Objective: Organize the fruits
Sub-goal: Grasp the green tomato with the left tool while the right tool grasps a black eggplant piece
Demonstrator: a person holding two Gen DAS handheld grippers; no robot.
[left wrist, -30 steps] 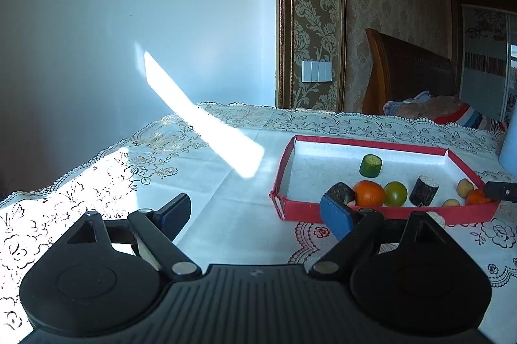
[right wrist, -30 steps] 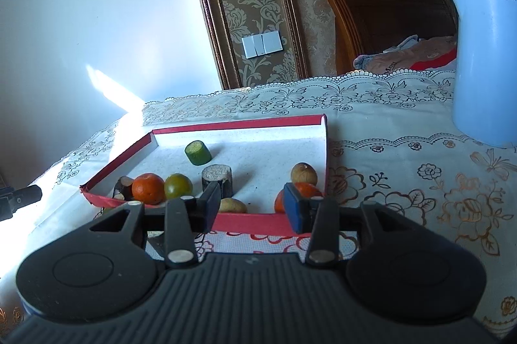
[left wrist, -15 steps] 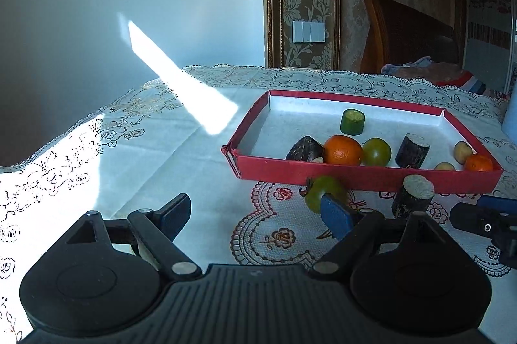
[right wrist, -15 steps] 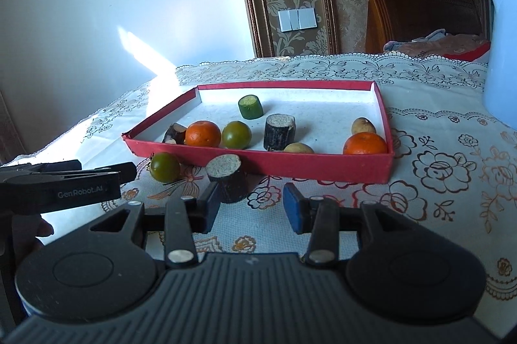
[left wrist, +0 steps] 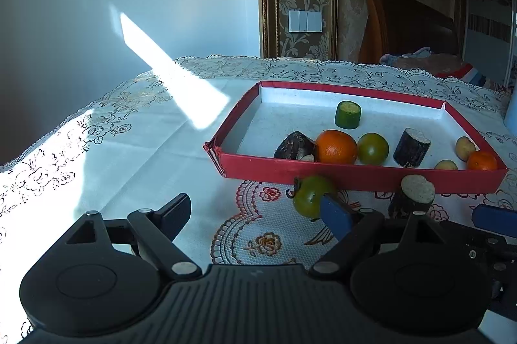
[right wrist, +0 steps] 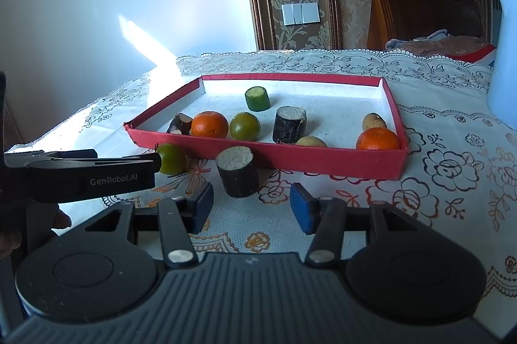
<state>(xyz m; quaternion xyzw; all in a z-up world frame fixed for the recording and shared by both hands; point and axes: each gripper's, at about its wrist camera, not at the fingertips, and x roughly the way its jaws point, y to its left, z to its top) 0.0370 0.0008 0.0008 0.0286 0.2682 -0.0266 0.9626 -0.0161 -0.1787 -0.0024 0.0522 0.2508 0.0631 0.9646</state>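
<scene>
1. Since 1 second ago both grippers have pulled back from the red tray (right wrist: 339,161); its near wall, then right at the fingertips, now stands well ahead of them, and 2 pieces in front of it have come into view.
2. On the lace tablecloth (right wrist: 452,182), outside the tray, are 1 green fruit (right wrist: 171,158) and 1 dark cut cylinder (right wrist: 238,171), both just beside the near wall.
3. Inside the tray are 8 pieces: 2 oranges, the left orange (right wrist: 210,124) and the right orange (right wrist: 378,139); 1 green round fruit (right wrist: 244,126); 1 green cut cylinder (right wrist: 257,98); 1 upright dark cylinder (right wrist: 289,124); 1 dark piece lying tilted (right wrist: 179,124) at the left; and 2 small tan fruits, the front one (right wrist: 311,142) and the back one (right wrist: 374,121).
4. The left gripper (left wrist: 255,216) is held low and level over the cloth, its jaws spread wide and empty; its blue right pad overlaps the loose green fruit (left wrist: 311,195) in the left wrist view, and contact cannot be judged.
5. The right gripper (right wrist: 252,208) is also low and level, jaws parted and empty, with the loose dark cylinder just ahead of the gap.
6. 1 pale blue kettle (right wrist: 505,59) stands at the right.
</scene>
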